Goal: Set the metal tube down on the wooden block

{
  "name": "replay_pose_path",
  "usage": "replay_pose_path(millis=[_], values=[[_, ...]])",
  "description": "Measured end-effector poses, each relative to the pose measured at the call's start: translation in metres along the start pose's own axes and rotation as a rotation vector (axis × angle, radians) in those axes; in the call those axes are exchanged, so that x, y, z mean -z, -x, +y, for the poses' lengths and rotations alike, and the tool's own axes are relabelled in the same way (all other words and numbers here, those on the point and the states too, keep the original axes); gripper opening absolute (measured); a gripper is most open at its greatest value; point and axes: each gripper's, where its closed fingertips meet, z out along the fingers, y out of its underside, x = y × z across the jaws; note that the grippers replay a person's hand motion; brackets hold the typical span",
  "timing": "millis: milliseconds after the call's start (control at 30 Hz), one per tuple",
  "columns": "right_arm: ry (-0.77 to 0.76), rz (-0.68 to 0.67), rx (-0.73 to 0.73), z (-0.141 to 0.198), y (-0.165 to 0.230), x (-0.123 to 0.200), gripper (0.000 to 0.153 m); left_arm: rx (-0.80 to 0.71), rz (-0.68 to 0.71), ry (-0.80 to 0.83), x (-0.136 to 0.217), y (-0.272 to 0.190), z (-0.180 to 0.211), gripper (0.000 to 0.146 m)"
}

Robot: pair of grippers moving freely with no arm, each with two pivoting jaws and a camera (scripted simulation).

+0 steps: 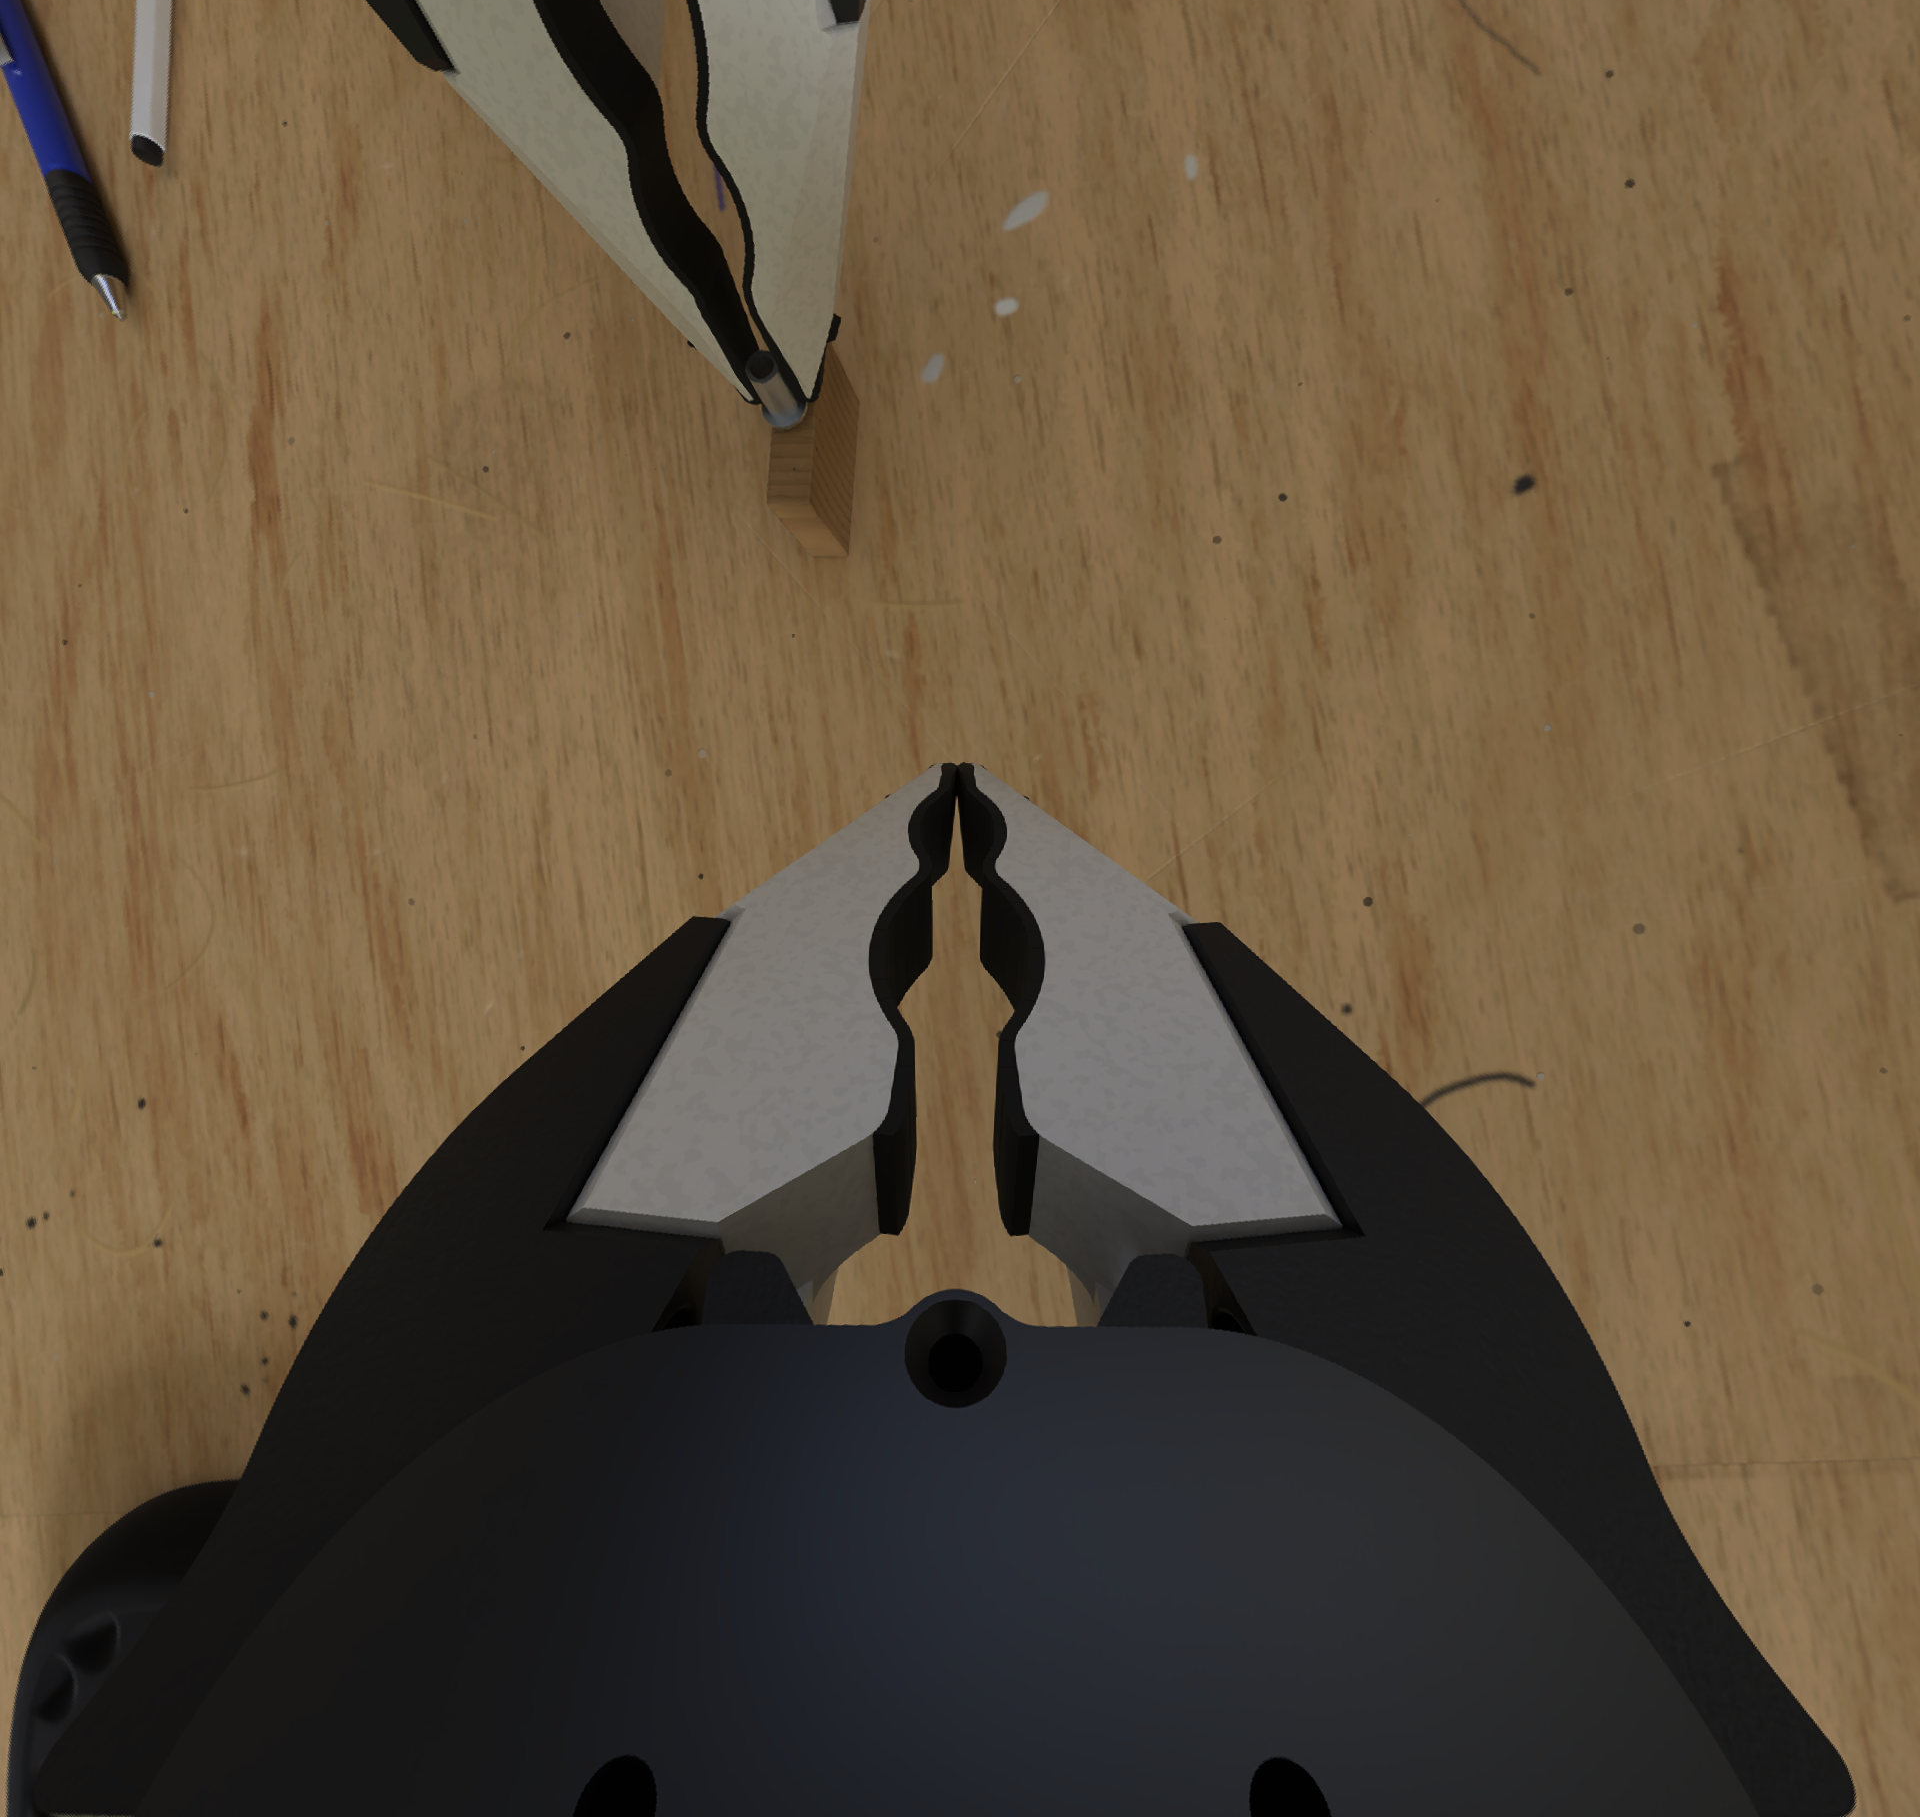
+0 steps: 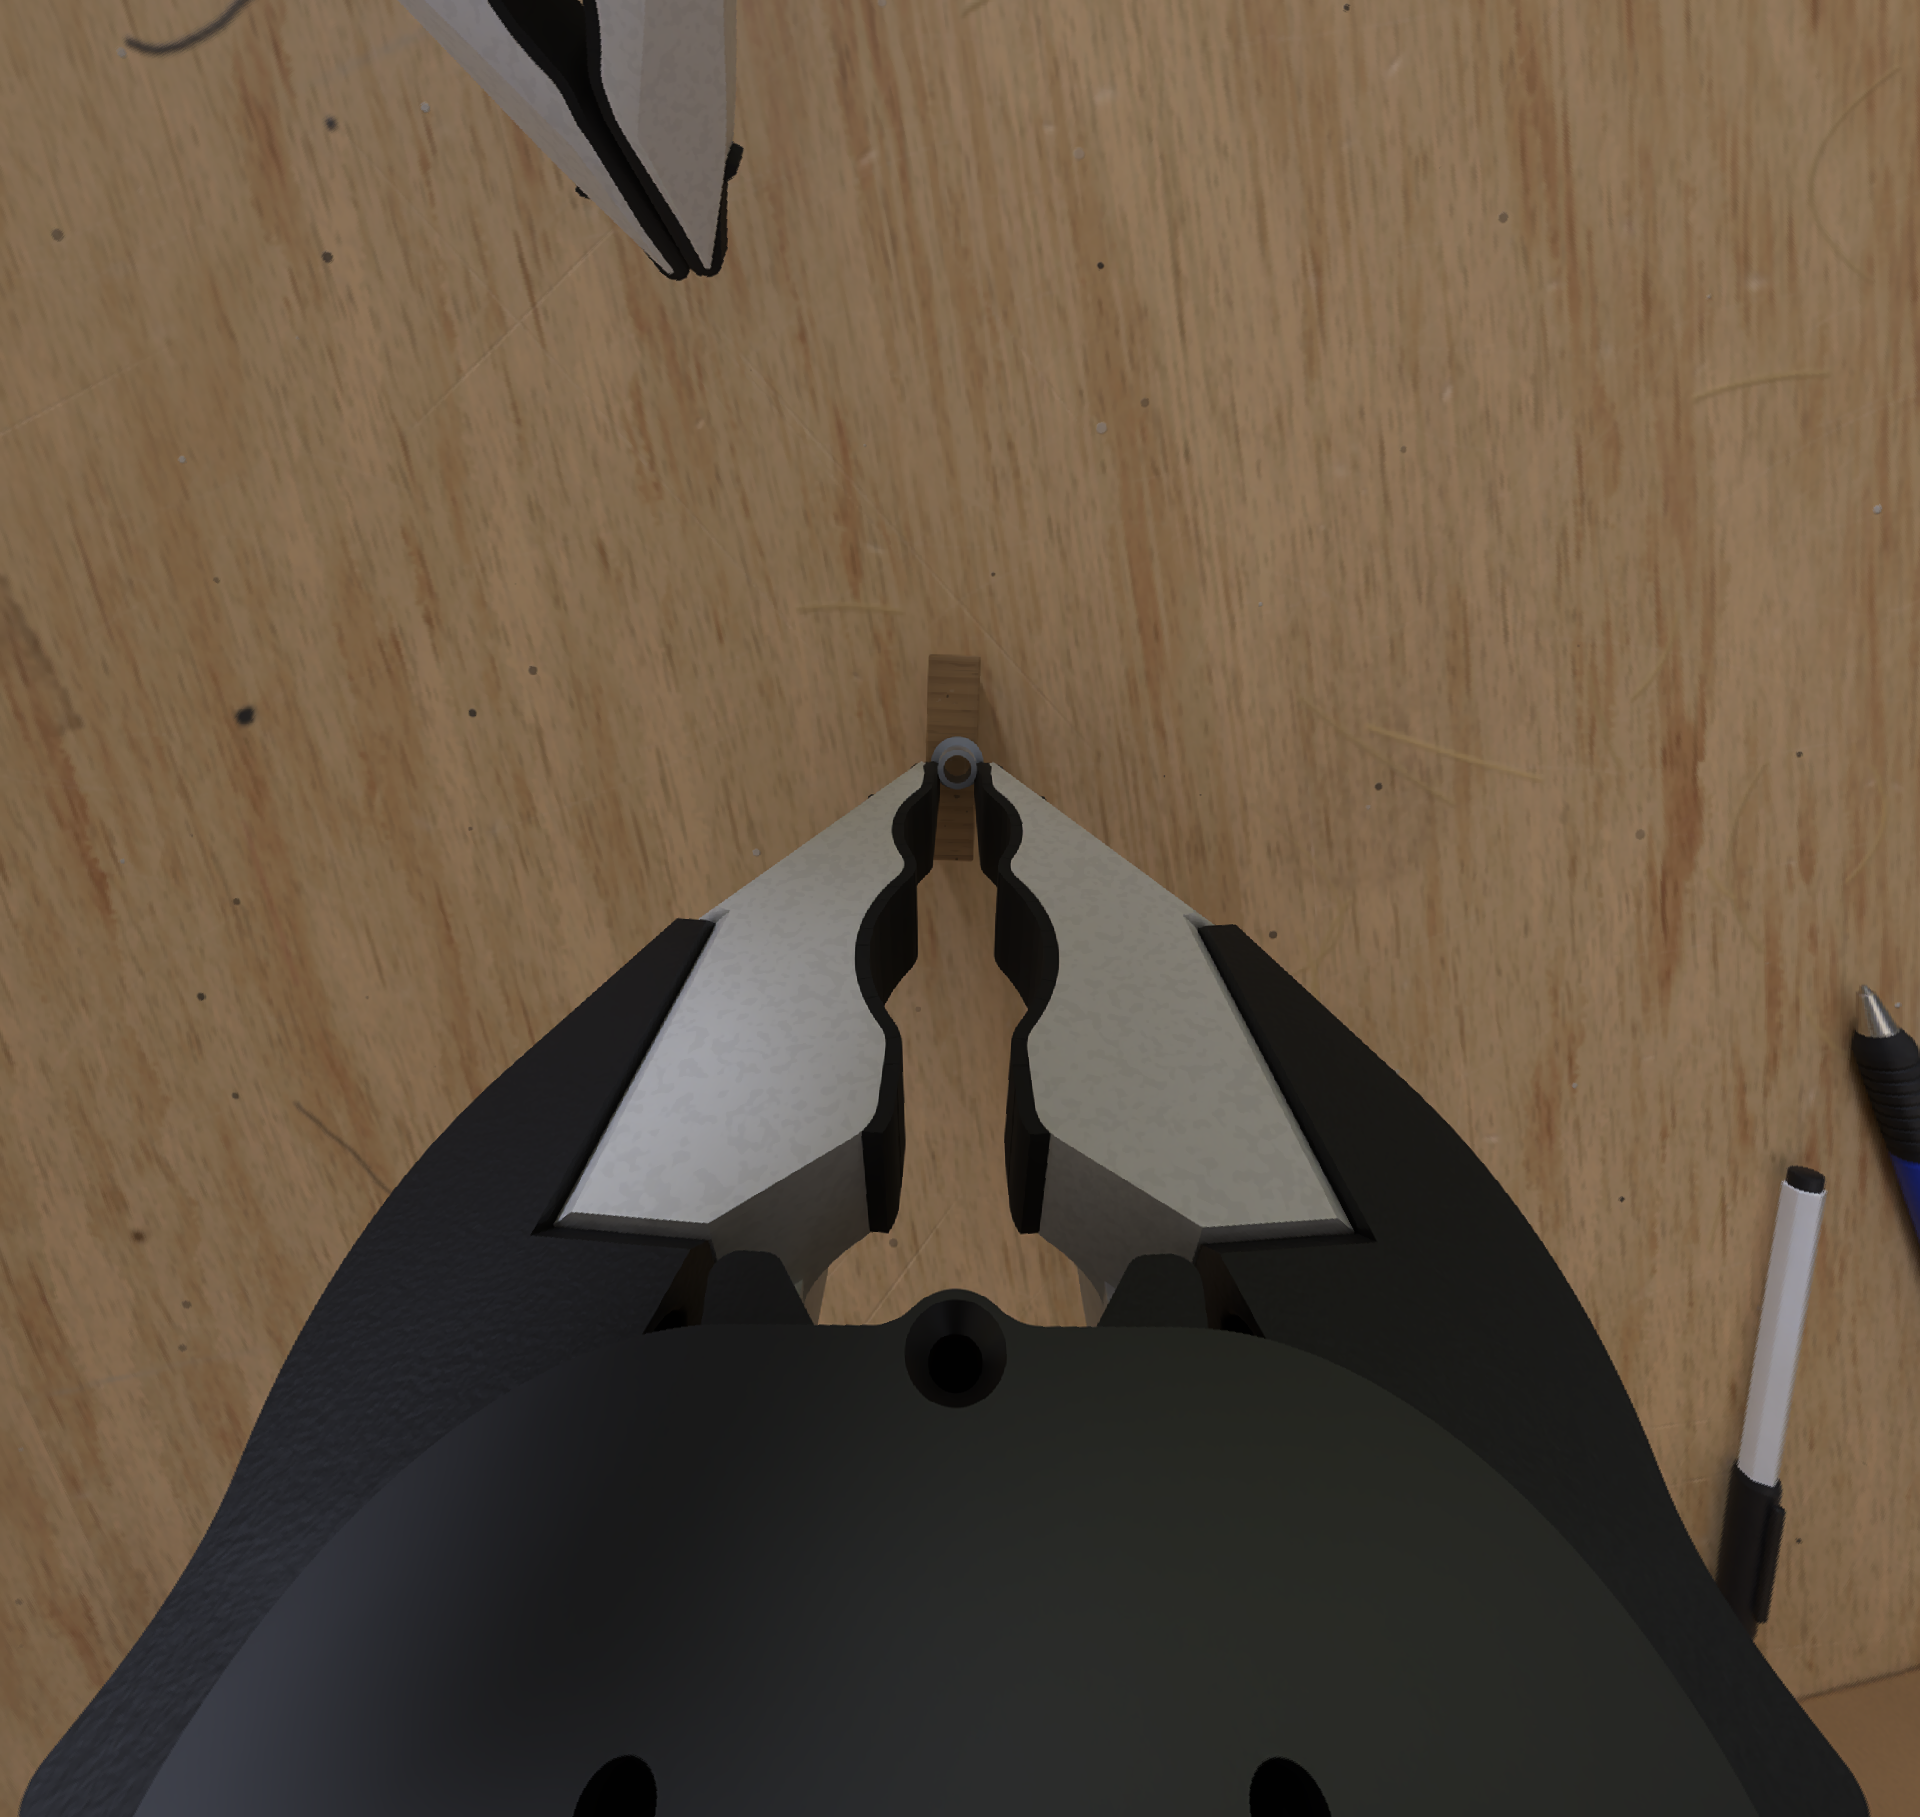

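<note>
- Right gripper (image 2: 956, 773) closed on the tube (image 2: 956, 768), pinched right at the fingertips; tube seen end-on as a small grey ring in right wrist view.
- In left wrist view same gripper (image 1: 781, 394) comes down from the top of frame, tube (image 1: 779, 396) poking out of the tips as a short shiny cylinder, roughly upright.
- Tube's lower end sits at the near end of the block (image 1: 816, 479); looks touching or just above it, can't tell which.
- Block (image 2: 954, 697) is a small, narrow wood piece lying flat on the worktop (image 2: 1351, 520), part of it hidden behind the right gripper's tips.
- Left gripper (image 1: 956, 770) fully closed, tips meeting, nothing in it; hangs over bare worktop (image 1: 1351, 624), well apart from block.
- From right wrist view, left gripper (image 2: 691, 261) shows at upper left, fingers together, empty.
- Off to the side: blue pen (image 1: 57, 157) w/ black grip and a white marker (image 1: 151, 32), lying near each other, well away from block.
- Same pair in right wrist view at right edge: pen (image 2: 1891, 1092), marker (image 2: 1777, 1372).
- Worktop is light wood w/ specks, a few dark scribble marks and pale flecks.
</note>
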Motion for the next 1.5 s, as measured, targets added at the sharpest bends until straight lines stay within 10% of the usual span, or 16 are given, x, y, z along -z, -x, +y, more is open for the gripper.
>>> replay_pose_path(millis=[1500], values=[[0.012,-0.022,-0.044,-0.0035,-0.0029,0.0073,0.014,-0.007,-0.006,0.005,-0.0003,0.0,-0.0002,0.0]])
